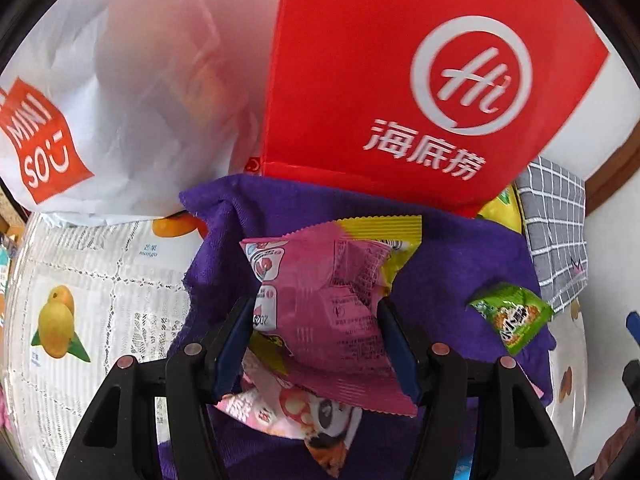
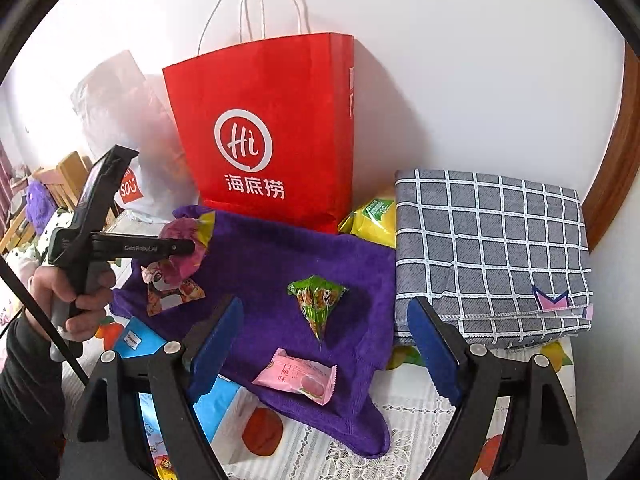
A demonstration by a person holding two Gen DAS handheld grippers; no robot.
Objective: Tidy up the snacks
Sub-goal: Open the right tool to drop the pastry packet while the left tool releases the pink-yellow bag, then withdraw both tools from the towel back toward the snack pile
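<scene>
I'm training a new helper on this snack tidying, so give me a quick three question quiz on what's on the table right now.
1. True or false: the left claw is closed on a pink and yellow snack packet.
2. What lies on the purple towel nearest the open right claw? A) green triangular packet B) pale pink peach packet C) yellow bag
3. Fill in: the folded cloth right of the red paper bag is ____ with white checks.

Key: 1 true; 2 B, the pale pink peach packet; 3 grey, the folded cloth.

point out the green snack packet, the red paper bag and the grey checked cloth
green snack packet (image 2: 317,300), right wrist view, middle of the wrapper
red paper bag (image 2: 264,128), right wrist view, front panel
grey checked cloth (image 2: 492,240), right wrist view, top surface
</scene>
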